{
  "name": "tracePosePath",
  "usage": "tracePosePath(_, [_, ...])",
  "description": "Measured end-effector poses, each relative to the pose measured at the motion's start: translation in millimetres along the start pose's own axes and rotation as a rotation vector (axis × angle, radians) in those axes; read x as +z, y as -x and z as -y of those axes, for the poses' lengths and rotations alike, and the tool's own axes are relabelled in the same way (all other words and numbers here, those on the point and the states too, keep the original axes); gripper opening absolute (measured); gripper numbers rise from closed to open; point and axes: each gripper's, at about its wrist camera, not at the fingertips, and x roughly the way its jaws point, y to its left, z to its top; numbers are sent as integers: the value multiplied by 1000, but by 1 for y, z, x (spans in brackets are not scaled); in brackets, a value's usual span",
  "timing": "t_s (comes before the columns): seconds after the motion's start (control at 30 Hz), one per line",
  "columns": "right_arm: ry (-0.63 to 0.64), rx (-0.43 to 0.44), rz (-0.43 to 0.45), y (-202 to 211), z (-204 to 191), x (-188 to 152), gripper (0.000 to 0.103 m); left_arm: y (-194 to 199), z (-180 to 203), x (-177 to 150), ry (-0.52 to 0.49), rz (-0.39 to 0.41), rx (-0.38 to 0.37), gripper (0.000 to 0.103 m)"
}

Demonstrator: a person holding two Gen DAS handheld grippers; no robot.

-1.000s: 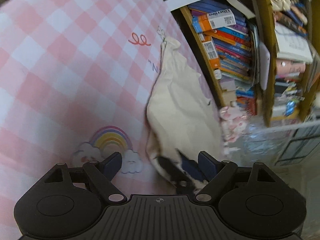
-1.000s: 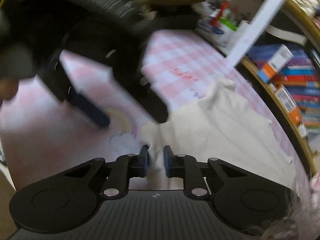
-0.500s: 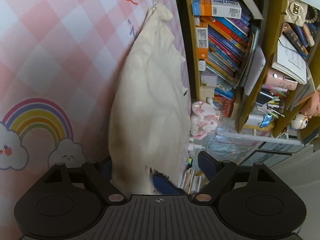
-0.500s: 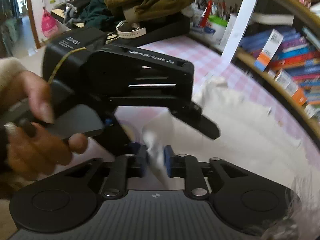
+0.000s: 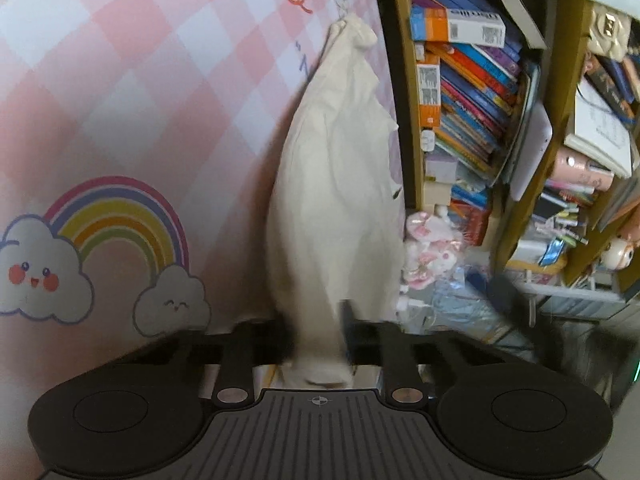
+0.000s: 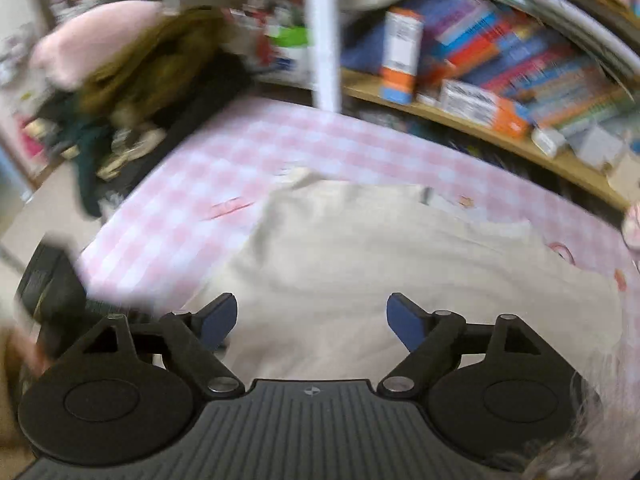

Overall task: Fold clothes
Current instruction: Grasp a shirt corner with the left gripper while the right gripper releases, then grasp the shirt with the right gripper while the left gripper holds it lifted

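A cream garment (image 5: 336,200) lies on the pink checked cloth (image 5: 120,80) near the bookshelf side. My left gripper (image 5: 318,340) is shut on the garment's near corner; cloth bunches between the blurred fingers. In the right wrist view the same cream garment (image 6: 400,264) spreads wide over the checked cloth (image 6: 248,152). My right gripper (image 6: 308,316) is open and empty just above the garment's near edge, with blue pads (image 6: 216,320) spread wide. The left gripper's body (image 6: 52,292) shows blurred at the lower left.
A bookshelf (image 5: 472,120) packed with books stands along the cloth's far edge. A rainbow and cloud print (image 5: 108,240) marks the cloth. A pile of clothes (image 6: 132,76) and a pink cushion (image 6: 88,36) lie beyond the cloth. A white post (image 6: 320,32) rises at the shelf.
My right gripper let go of the garment corner and opened wide. My left gripper closed on that corner. The right view swung away from the left gripper.
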Motion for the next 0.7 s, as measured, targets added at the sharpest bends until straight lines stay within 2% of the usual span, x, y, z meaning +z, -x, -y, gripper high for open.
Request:
tracePosePath(0.13, [18,-35,-106,-51,-9,43,82,2,43,-8,-255,29,52,11])
tracePosePath(0.23, [64,-30,-180,-84,-29,70,82,-5,62,-14,-370,18,82,11])
tracePosePath(0.33, [142,-41,-239,-112,-59,97,82,-10,70,-16,-422,11,85,11])
tracePosePath(0.43, [253,-64,-310,-141,-88,108,82,-12,81,-16,-486,18,87,11])
tracePosePath(0.6, [464,-191,-453,-184,-120,97,79,-10,86,-13,-524,22,84,10])
tracePosePath(0.7, [519,-245,-488,-200,-125,90,78,-7,84,-11,-528,21,82,10])
